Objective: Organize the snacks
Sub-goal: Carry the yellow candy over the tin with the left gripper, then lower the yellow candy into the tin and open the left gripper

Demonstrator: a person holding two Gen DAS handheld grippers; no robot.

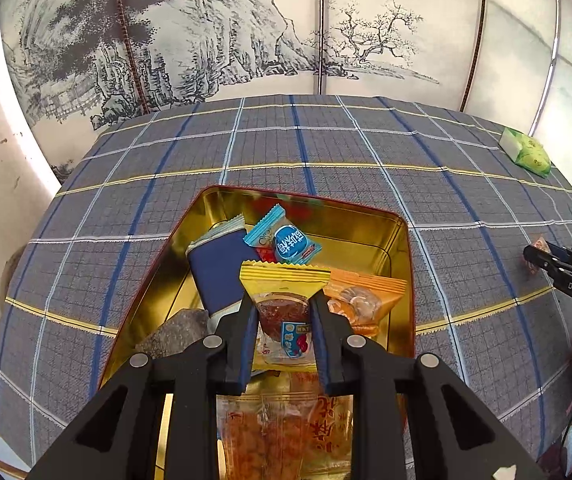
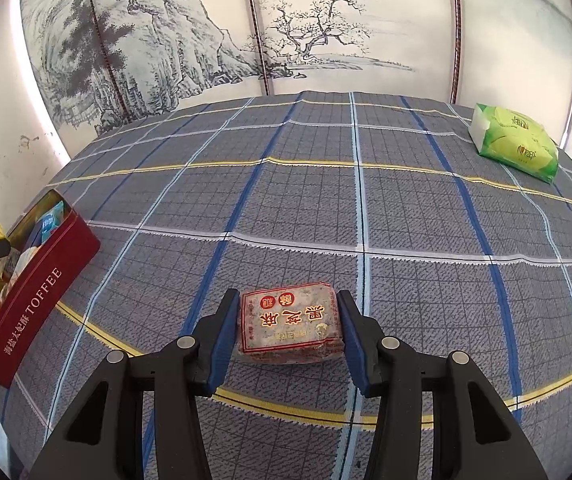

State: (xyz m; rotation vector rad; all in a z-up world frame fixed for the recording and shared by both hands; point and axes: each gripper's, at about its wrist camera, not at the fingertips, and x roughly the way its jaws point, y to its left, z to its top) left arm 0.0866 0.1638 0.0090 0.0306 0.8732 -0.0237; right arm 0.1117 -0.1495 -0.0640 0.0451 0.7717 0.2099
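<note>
My left gripper (image 1: 283, 300) is shut on a yellow-topped clear snack packet (image 1: 283, 312) and holds it over the open red toffee tin (image 1: 402, 240). Inside the tin lie a blue packet (image 1: 221, 268), a light blue candy (image 1: 286, 240), an orange packet (image 1: 362, 300) and a bag of orange snacks (image 1: 286, 428). In the right wrist view my right gripper (image 2: 288, 308) is open, its fingers on either side of a dark wrapped snack block (image 2: 292, 324) with red characters lying on the cloth. The tin (image 2: 41, 292) stands at the far left there.
A grey-blue checked cloth (image 2: 366, 208) covers the table. A green tissue pack (image 2: 514, 140) lies at the far right corner. A painted folding screen (image 2: 286, 28) stands behind the table. My right gripper also shows at the right edge of the left wrist view (image 1: 534, 256).
</note>
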